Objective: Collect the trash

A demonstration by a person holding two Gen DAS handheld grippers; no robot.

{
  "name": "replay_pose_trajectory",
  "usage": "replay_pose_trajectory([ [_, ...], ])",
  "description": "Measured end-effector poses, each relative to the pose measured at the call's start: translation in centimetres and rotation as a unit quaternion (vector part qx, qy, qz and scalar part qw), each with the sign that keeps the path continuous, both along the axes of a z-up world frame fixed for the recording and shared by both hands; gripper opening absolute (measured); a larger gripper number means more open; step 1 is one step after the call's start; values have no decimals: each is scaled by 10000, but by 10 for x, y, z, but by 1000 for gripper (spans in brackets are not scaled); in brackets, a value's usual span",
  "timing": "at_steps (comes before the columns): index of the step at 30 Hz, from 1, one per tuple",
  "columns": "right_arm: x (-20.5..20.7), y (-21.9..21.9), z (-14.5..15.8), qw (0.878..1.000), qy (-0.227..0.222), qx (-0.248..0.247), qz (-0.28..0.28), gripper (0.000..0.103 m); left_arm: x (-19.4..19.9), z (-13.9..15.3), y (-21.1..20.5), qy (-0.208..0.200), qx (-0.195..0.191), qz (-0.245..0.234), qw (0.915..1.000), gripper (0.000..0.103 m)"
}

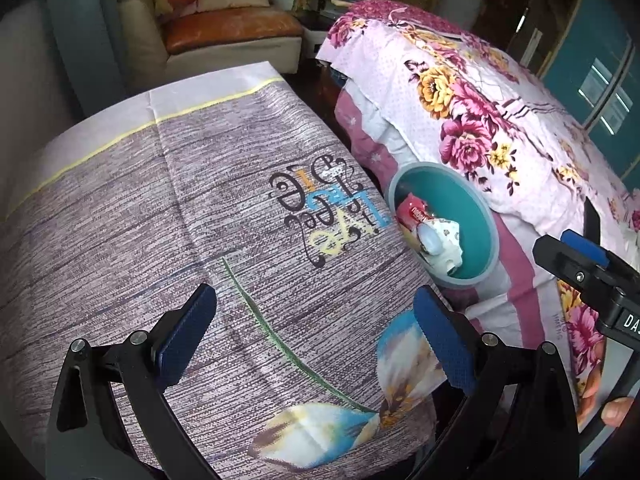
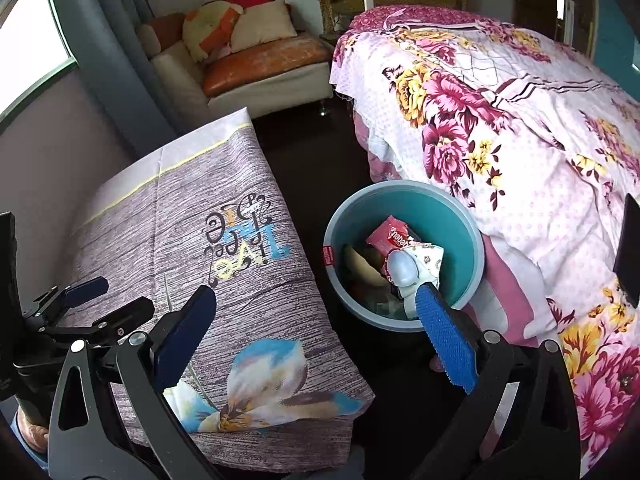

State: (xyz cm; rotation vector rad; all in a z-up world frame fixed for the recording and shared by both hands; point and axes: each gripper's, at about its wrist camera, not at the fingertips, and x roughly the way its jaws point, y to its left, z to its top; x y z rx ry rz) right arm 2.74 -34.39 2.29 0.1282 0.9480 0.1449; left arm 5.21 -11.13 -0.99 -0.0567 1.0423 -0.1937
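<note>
Several pieces of trash lie in the teal bin (image 2: 460, 216): a red wrapper (image 2: 390, 236), a crumpled white packet (image 2: 428, 258) and a pale rounded piece (image 2: 402, 268). The bin stands on the dark floor between the cloth-covered table (image 2: 240, 280) and the floral bed (image 2: 540, 160). Right gripper (image 2: 316, 328) hangs above the table's edge and the bin, jaws wide and empty. Left gripper (image 1: 316, 328) hovers over the tablecloth, also spread wide, holding nothing.

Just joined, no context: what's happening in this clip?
A person holds two grippers over a cloth-covered table. The left gripper and right gripper are both open and empty. The teal bin between table and bed already holds trash, including a red wrapper. No trash shows on the tablecloth.
</note>
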Motion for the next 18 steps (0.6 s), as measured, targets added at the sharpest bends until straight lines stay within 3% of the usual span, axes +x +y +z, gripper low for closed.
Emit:
replay_pose_trajectory([
  [18, 13, 2, -31, 9999, 164, -11, 4, 96, 10, -22, 7, 50, 39, 109, 9999, 99],
])
